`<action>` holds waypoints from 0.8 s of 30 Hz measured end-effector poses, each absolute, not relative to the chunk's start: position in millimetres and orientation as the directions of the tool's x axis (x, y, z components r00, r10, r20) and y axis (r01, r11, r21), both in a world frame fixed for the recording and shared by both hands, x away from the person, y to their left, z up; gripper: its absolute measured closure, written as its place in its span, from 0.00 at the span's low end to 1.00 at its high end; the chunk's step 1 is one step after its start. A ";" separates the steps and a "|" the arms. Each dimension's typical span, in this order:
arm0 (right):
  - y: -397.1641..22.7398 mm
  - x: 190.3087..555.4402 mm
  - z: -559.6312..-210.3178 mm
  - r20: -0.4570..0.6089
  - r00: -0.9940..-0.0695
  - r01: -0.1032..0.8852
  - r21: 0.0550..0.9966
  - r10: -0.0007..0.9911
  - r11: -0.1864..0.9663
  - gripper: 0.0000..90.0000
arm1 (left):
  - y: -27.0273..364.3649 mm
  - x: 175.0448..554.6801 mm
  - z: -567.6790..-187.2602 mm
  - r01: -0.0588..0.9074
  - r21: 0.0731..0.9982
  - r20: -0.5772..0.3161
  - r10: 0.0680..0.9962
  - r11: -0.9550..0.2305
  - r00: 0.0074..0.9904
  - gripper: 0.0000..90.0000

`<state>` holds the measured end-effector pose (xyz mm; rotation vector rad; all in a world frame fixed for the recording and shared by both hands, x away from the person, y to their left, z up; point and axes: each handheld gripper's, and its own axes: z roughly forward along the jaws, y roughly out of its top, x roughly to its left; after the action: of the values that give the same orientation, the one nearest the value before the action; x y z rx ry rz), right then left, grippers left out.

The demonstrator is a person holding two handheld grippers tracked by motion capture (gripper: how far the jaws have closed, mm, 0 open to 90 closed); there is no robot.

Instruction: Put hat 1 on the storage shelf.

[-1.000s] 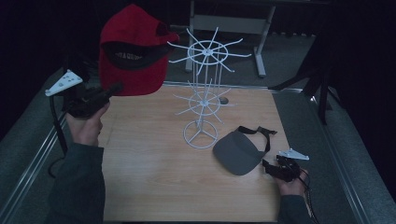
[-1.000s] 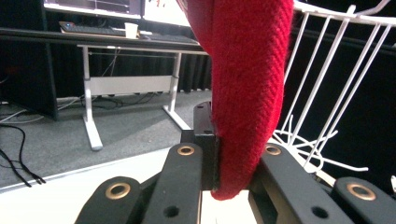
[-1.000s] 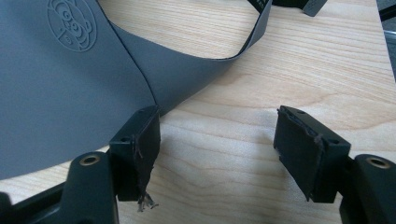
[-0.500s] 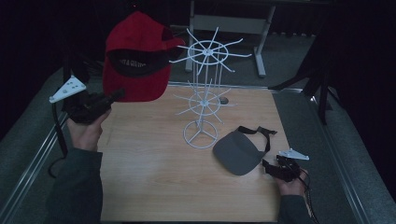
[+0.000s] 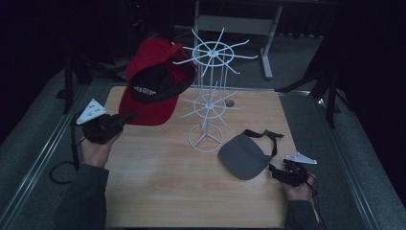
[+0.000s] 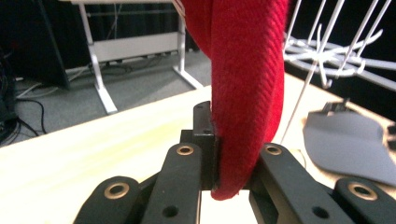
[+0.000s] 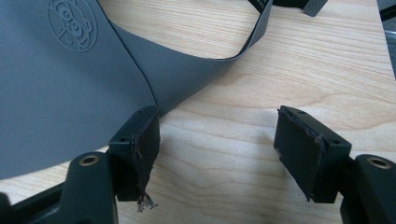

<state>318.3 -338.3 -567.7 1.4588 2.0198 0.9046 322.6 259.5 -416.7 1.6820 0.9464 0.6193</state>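
High view, wooden table point(image 5: 158, 187), grey carpet point(image 5: 43, 120), dark room

Overhead view; dim gripper cameras seemingly close-up.

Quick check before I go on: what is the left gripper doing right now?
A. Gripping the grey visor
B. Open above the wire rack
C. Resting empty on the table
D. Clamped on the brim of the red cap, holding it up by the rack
D: the left gripper has its jaws shut on the brim of the red cap, raised beside the white wire rack.
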 end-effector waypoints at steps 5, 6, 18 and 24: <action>-338.3 318.3 -567.7 -0.005 -0.312 0.628 0.749 0.950 0.211 0.35 | 258.4 325.3 -423.3 0.293 0.947 -0.060 0.828 -0.129 0.558 0.92; -338.2 318.3 -567.7 -0.005 -0.312 0.628 0.749 0.950 0.210 0.35 | 258.9 325.4 -422.8 0.290 0.949 -0.064 0.828 -0.122 0.557 0.90; -338.2 318.6 -567.8 -0.006 -0.312 0.628 0.749 0.950 0.211 0.34 | 270.7 322.6 -418.4 0.299 0.951 -0.089 0.854 -0.080 0.512 0.67; -338.2 318.6 -567.8 -0.006 -0.312 0.628 0.749 0.950 0.211 0.34 | 273.4 321.6 -417.2 0.290 0.954 -0.091 0.860 -0.068 0.502 0.65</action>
<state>318.6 -338.2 -567.8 1.4585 2.0202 0.9050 321.6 273.4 -417.2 1.6213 1.0057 0.6324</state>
